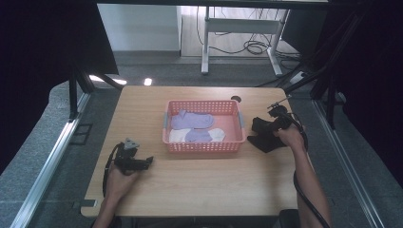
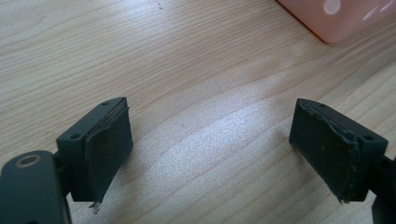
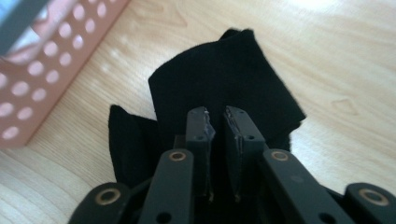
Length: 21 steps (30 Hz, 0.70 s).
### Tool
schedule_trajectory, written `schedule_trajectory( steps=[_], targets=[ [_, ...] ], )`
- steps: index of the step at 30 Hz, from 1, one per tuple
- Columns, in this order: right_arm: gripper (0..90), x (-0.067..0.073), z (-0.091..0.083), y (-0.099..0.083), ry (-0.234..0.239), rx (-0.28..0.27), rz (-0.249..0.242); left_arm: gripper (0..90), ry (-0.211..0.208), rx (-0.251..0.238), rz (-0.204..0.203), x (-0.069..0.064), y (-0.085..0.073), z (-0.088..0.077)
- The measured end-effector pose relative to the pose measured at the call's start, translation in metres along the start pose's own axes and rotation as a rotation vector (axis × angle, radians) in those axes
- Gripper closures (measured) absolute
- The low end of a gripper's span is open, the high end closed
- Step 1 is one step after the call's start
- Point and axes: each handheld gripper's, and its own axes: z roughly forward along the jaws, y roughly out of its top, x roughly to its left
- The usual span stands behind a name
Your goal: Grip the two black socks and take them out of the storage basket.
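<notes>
High view shows the right gripper (image 1: 272, 124) over black socks (image 1: 263, 134) lying on the table (image 1: 199, 175) just right of the pink basket (image 1: 204, 147). Its jaws are narrowly parted above the fabric, gripping nothing. Left gripper (image 1: 148, 161) gapes wide over bare wood.

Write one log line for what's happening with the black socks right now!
right gripper: jaws nearly shut, over black socks | left gripper: open, empty | basket: purple socks

A lab: wooden table (image 1: 199, 180) inside a black frame (image 1: 76, 90), cables (image 1: 247, 46) on the floor.

Bare tabletop (image 1: 199, 180) before basket (image 1: 204, 146)
</notes>
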Motion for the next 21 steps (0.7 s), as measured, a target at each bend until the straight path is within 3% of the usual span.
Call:
schedule_trajectory(
  steps=[3,15,21],
  targets=[
    [71.0,0.001,0.005,-0.002,-0.001,0.02,-0.002,12.9,0.0,0.0,0.0,0.0,0.0,0.0],
    [40.5,0.001,-0.01,0.001,-0.014,-0.042,0.01,12.8,0.0,0.0,-0.001,0.0,0.0,0.0],
    [35.7,0.004,-0.017,0.003,-0.009,-0.058,-0.001,12.9,0.0,0.0,0.0,0.0,0.0,0.0]
  ],
)
